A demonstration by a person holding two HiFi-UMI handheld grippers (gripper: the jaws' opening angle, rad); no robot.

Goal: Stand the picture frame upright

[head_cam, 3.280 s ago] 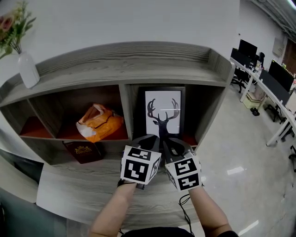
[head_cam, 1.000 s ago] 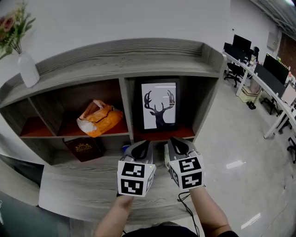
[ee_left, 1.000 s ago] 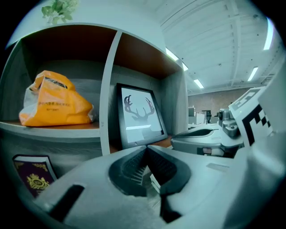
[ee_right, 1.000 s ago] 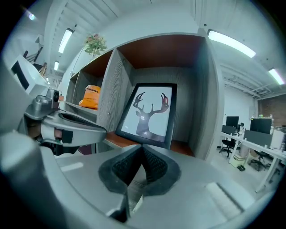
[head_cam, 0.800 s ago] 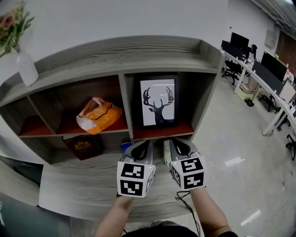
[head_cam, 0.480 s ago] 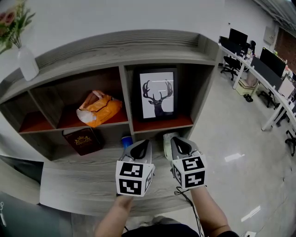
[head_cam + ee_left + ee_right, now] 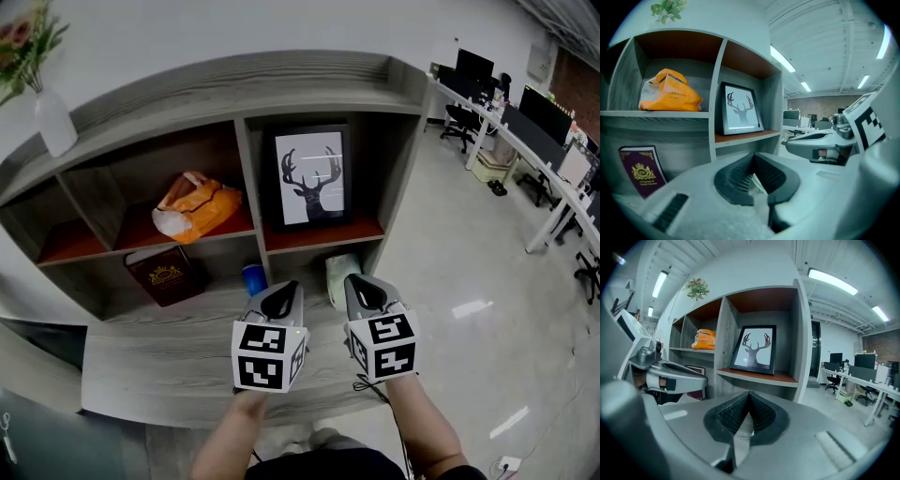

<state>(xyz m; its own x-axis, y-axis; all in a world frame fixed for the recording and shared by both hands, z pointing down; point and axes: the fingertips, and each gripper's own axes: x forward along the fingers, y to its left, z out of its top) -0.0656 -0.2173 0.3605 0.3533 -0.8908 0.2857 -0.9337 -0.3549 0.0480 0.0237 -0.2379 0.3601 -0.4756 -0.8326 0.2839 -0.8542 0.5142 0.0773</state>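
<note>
Both closed, empty: left hand-held gripper (image 7: 281, 300), right hand-held gripper (image 7: 366, 292), apart from picture frame (image 7: 309, 175). Picture frame stood upright in shelf (image 7: 246, 187) compartment; task looked done.

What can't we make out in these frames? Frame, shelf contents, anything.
- Black picture frame with deer print: its back and support, all views; the frame itself hides them.
- Small blue round object: head view, too small to identify.
- Pale green packet: head view, lower part behind the right gripper.
- Flowers in the white vase: cut off by the head view's left edge.
</note>
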